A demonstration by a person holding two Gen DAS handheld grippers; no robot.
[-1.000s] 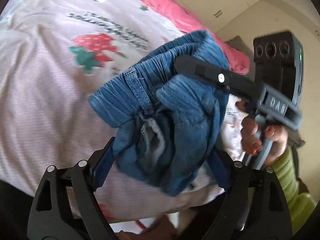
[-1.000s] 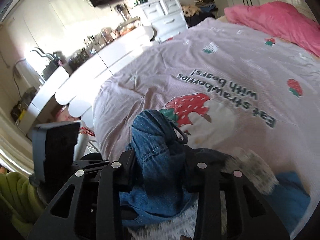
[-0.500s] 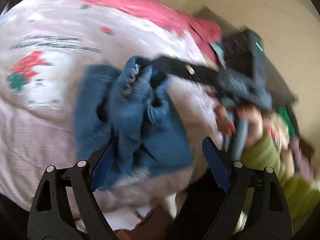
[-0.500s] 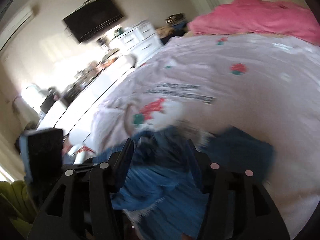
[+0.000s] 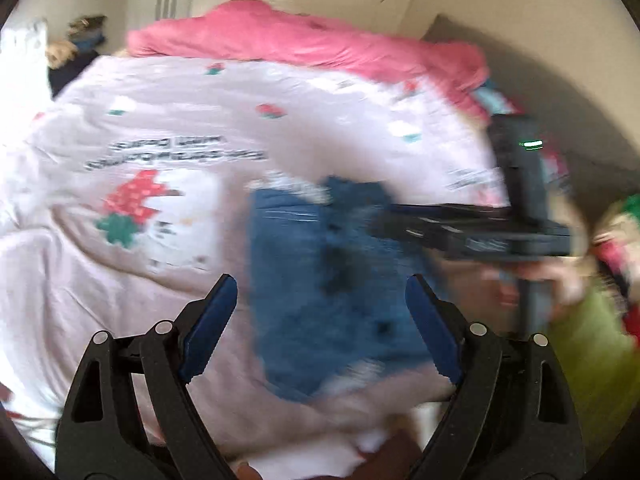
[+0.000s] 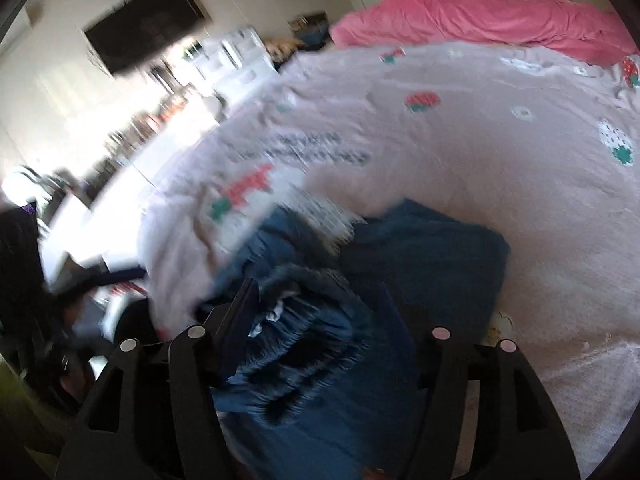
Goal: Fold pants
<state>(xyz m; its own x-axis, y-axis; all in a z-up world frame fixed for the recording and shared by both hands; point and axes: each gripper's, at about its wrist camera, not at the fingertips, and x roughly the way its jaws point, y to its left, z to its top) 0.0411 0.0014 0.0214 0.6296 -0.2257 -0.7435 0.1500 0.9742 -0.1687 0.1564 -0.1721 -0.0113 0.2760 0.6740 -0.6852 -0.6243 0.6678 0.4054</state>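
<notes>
The blue denim pants [image 5: 320, 272] lie as a folded block on the pale strawberry-print bedspread [image 5: 120, 280], just beyond my left gripper [image 5: 320, 284], which is open and holds nothing. My right gripper [image 5: 380, 222] reaches in from the right over the pants' upper right part. In the right wrist view the gathered elastic waistband [image 6: 304, 344] bulges between the right gripper's [image 6: 316, 292] jaws, which are opening. The denim sits loosely there and hides the right fingertip. Both views are blurred.
A pink duvet [image 5: 304, 40] is heaped along the far side of the bed. The person's hand [image 5: 532, 280] and green sleeve [image 5: 588, 344] are at the right. A wall television [image 6: 148, 24] and white drawers [image 6: 240, 64] stand beyond the bed's left edge.
The pants were a bunch lifted in the right gripper; now they lie spread on the bed. The right jaws have widened. The left gripper has drawn back from the denim.
</notes>
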